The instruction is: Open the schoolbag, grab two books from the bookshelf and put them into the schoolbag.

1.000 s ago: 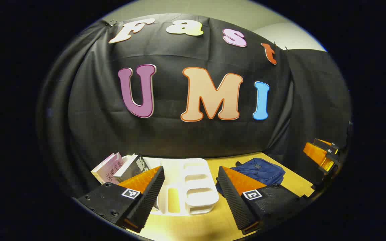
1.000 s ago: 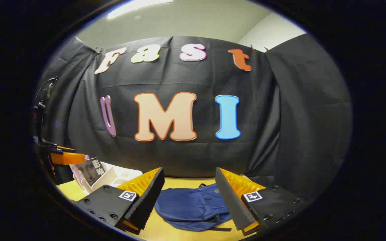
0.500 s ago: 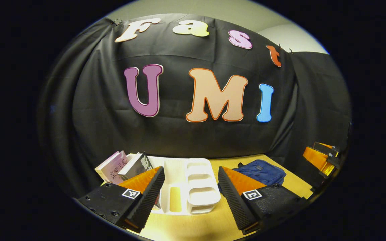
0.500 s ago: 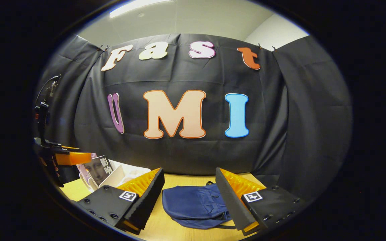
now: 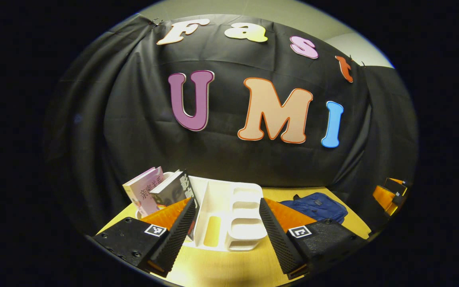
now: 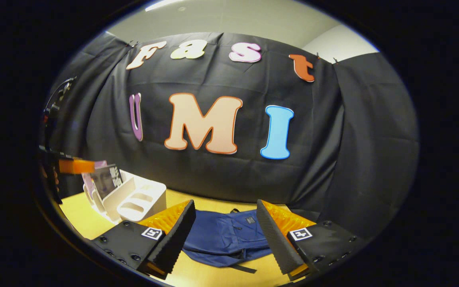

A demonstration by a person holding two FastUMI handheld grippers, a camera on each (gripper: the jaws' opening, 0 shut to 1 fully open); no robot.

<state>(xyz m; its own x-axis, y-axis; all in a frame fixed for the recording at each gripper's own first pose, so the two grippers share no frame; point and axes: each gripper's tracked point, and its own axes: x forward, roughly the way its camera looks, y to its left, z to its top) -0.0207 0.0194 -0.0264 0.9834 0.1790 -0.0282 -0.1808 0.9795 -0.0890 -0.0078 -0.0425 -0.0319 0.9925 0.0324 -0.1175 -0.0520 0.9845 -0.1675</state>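
both grippers hover above the worktop (image 5: pixel 221 267), nothing held. left gripper (image 5: pixel 227 217) fingers spread wide, aimed at the white bookshelf (image 5: pixel 229 215). right gripper (image 6: pixel 225 227) fingers also spread wide, aimed at the blue schoolbag (image 6: pixel 225 239).

where stuff is:
- schoolbag lies flat on the worktop, well right of the bookshelf in left gripper view (image 5: pixel 315 205), straight ahead and below the right fingers in right gripper view. looks closed, can't see the zip pull clearly.
- two books at the bookshelf's left end: pink book (image 5: pixel 146 191) outermost, dark book (image 5: pixel 175 191) just beside it, touching or nearly so.

step in hand, my read: open the bag, not yet started. to do it well:
- bag is soft fabric and will slide or bunch if pulled w/ one gripper. pin the body w/ one, work the zip or flap w/ the other.
- right gripper is lined up already; come down toward the top edge by the small carry loop at the far end, pinch only the pull or flap, not both layers.
- open wide enough that a book goes in flat.

orientation:
- bag long axis runs roughly away from the right gripper, top/handle end toward the booth wall, bottom end w/ loose strap toward the camera.
- books stand on edge, leaning left, covers facing the left gripper. long axis near upright, tilted.
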